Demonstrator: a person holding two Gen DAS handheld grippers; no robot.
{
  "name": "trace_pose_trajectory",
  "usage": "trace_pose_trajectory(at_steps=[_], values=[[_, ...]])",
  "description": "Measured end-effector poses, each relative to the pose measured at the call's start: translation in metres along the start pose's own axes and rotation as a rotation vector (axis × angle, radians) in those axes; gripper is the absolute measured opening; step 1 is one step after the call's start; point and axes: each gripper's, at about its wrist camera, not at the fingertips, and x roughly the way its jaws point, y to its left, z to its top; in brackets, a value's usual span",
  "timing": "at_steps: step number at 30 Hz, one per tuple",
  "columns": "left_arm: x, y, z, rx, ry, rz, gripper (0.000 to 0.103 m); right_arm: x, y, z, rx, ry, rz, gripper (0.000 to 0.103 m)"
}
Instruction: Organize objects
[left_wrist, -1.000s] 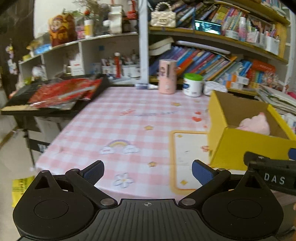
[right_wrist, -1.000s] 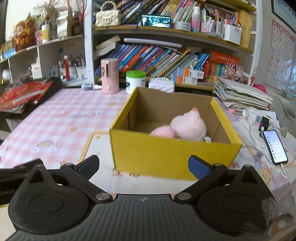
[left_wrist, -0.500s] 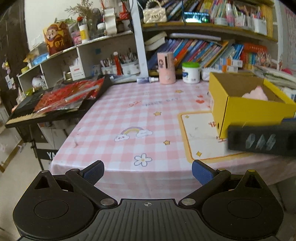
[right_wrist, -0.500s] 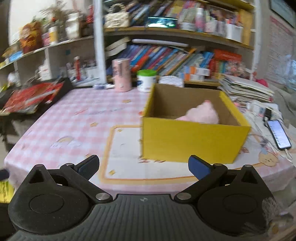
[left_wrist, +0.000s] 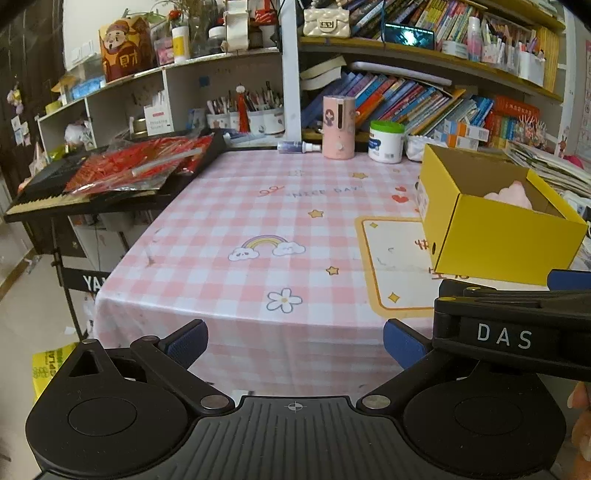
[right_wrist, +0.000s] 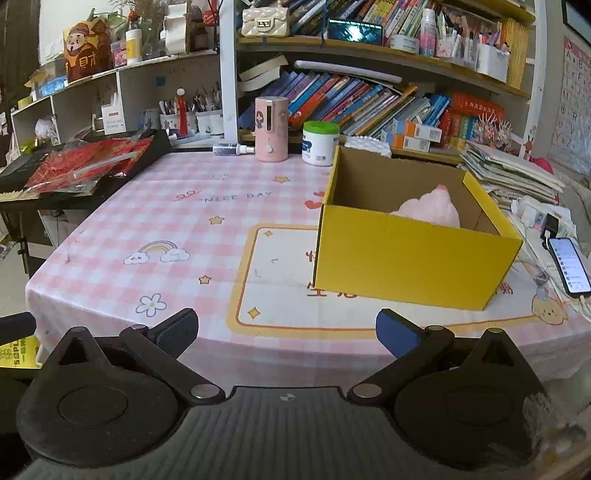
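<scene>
Showing spread, empty fingers (left_wrist: 186, 341) in both views, only the right reveals a phone (right_wrist: 569, 267) beside the yellow box (right_wrist: 413, 258).

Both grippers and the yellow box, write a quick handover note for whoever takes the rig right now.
Left gripper: open, empty, held off the table's near edge.
Right gripper: open, empty, also short of the table.
Yellow box: open, on the checked tablecloth at the right, pink plush toy inside.
Done: plush is boxed.
Left: no loose item in the middle of the cloth; a pink canister and a white jar stand at the back edge.
</scene>
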Motion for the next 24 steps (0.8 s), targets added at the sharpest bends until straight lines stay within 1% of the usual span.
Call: trace_pose_trajectory(at_steps=[6, 24], values=[[0.0004, -0.0012, -0.0008, 0.008, 0.008, 0.002, 0.102, 0.0022, -0.0037, -0.0028, 0.02, 0.018, 0.008, 0.103], [0.0012, -0.0015, -0.0032, 0.021, 0.021, -0.008, 0.102, 0.0022, -0.0052, -0.0072, 0.04, 0.035, 0.005, 0.103]])
